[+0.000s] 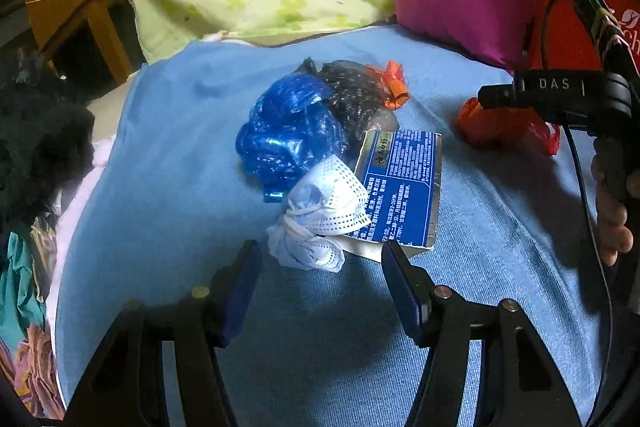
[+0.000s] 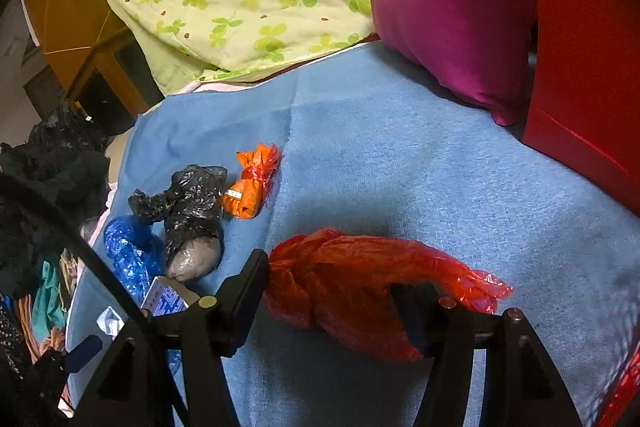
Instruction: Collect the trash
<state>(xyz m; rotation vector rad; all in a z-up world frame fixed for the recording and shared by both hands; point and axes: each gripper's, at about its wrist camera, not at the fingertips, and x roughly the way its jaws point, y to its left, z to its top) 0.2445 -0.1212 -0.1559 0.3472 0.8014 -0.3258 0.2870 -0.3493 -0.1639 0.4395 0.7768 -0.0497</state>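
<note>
Left wrist view: left gripper [image 1: 320, 281] fingers stand wide, empty, just short of the crumpled face mask [image 1: 324, 215] on the blue blanket [image 1: 160, 227]. Soft, light; pinch its bunched middle.

Right wrist view: right gripper [image 2: 332, 287] fingers straddle the red plastic bag [image 2: 340, 291]; contact cannot be told. Thin, slippery.

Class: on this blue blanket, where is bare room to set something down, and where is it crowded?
Free: the light blue blanket between the red plastic bag and the magenta pillow. Crowded: its left edge, where the blue crumpled bag, black bag and white face mask cluster.
</note>
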